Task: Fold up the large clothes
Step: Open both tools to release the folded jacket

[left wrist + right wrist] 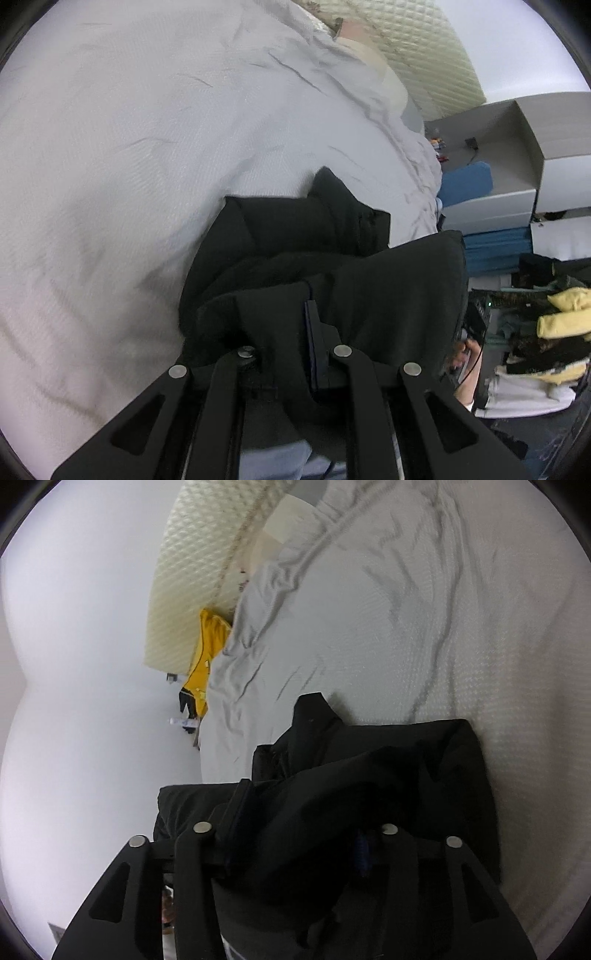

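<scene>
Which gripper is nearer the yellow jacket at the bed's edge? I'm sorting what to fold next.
Right. Only the right wrist view shows the yellow jacket, ahead and left of the right gripper. The left gripper sees none of it; both are shut on the black garment.

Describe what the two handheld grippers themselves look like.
Both the left gripper and the right gripper are matte black, built of flat linkage bars with triangular cutouts and round silver pivot pins. Each shows a dark bluish finger pad. No cables or markings are visible.

A white bedsheet (129,147) (creased), quilted headboard (424,55), blue cushion (465,182) and yellow jacket (205,657).
</scene>
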The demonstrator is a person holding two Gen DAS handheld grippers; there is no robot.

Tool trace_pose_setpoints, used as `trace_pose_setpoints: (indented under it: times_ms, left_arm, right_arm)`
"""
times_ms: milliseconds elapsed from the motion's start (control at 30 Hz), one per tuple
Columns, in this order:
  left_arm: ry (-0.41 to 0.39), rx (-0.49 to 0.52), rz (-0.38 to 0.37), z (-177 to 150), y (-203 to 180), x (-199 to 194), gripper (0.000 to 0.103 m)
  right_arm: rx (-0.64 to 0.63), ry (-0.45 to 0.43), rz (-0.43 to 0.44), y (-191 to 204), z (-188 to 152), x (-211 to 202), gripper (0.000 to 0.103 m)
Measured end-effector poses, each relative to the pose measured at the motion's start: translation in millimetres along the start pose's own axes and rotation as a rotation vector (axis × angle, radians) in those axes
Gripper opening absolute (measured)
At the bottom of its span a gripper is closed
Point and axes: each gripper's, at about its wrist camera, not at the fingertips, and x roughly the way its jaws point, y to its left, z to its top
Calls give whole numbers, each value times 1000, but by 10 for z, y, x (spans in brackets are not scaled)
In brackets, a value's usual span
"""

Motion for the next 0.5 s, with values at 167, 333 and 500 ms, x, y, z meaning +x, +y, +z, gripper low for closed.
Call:
trace_pose_setpoints:
  times_ms: [167, 333, 500]
  left_arm:
    - [-102, 53, 70, -328, 5, -528, 60]
    - [-269, 207, 198, -618, -377, -788, 60]
    - [-426, 302, 203, -849, -934, -597, 60]
  right_arm:
    - [-56, -64, -62, 236, -126, -398, 79]
    - [-241, -156, -209, 729, -302, -732, 80]
    - [-485, -269, -343, 1263, -681, -658, 81]
